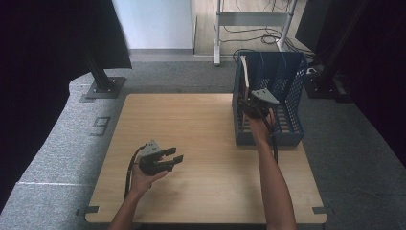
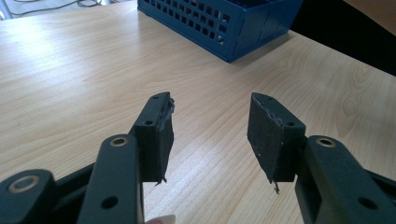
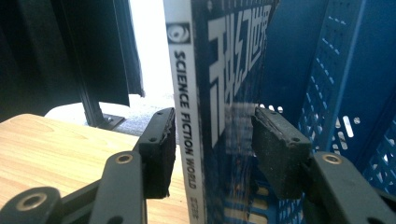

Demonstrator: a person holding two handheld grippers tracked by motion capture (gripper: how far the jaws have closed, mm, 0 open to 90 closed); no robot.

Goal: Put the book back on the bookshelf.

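Table (image 1: 201, 143) of pale wood seen from above: left gripper (image 1: 173, 158) lower left, jaws spread and empty; right gripper (image 1: 250, 103) upper right at a blue rack (image 1: 292, 96). Left gripper view: spread jaws over bare wood. Right gripper view: magazine (image 3: 224, 93) upright at centre between parted jaws, whether they touch it is unclear.

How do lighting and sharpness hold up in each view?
High view: dim, dark edges, table evenly lit. Left gripper view: sharp, with soft glare on the wood. Right gripper view: blown-out background, magazine cover slightly smeared near the right tool.
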